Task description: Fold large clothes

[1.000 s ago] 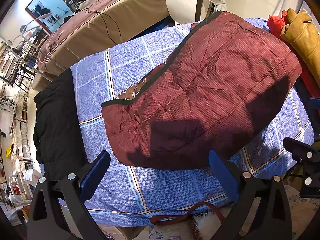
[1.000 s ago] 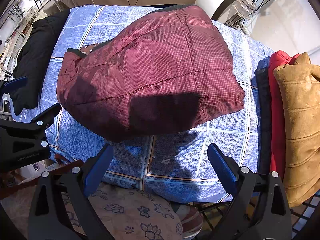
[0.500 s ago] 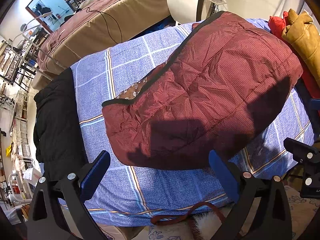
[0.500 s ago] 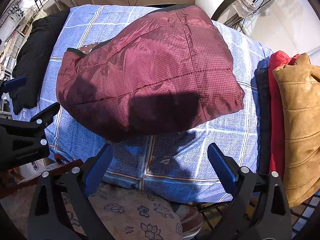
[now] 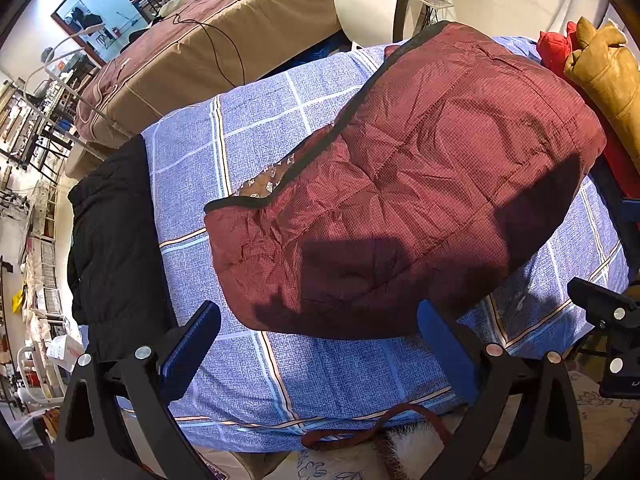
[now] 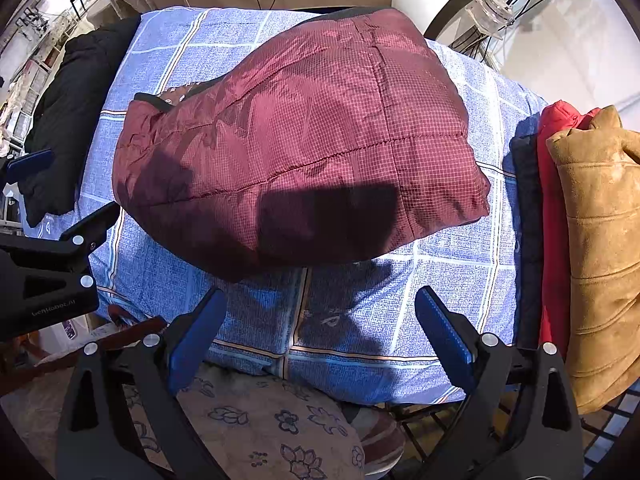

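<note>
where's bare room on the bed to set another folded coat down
Bare blanket lies along the near edge, between the maroon jacket and both open grippers. A narrower strip runs between it and the black coat. The right side is crowded: the red and tan coats are stacked there.

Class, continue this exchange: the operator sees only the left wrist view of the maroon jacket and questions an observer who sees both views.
Operator: Is the right gripper holding anything?
Observer: No. The right gripper has its jaws wide apart and empty, above the blanket's near edge.
Operator: Does the jacket touch the pile on the right?
Observer: No. A strip of blanket separates the jacket from the dark coat beside the red coat.
</note>
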Demonstrator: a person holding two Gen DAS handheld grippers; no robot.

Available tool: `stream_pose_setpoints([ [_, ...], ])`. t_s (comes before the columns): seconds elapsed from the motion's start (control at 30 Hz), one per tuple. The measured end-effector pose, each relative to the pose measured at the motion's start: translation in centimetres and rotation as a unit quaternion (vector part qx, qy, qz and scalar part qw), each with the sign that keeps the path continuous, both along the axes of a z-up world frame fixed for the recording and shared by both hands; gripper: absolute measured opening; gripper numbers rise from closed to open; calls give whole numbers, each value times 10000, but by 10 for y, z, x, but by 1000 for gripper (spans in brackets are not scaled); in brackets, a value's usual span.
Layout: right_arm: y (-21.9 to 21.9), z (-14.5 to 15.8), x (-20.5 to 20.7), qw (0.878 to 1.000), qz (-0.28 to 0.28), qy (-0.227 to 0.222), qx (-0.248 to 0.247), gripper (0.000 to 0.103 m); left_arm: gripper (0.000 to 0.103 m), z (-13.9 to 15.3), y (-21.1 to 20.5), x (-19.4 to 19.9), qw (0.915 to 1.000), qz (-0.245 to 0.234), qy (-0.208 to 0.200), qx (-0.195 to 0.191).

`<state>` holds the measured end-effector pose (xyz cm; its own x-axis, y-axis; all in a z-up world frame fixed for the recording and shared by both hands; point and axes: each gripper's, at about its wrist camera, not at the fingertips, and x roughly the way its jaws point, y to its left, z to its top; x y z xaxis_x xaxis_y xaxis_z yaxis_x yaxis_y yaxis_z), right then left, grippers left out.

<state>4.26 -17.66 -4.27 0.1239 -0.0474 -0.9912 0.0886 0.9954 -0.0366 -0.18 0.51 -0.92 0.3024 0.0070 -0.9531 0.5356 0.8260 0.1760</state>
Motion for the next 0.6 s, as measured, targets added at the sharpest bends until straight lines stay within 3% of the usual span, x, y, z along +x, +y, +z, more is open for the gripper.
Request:
stream_pose_setpoints([
  [0.6, 1, -1, -1, 10000, 3, 18, 0, 94, 97, -1, 3, 0, 10000, 5, 23, 11],
])
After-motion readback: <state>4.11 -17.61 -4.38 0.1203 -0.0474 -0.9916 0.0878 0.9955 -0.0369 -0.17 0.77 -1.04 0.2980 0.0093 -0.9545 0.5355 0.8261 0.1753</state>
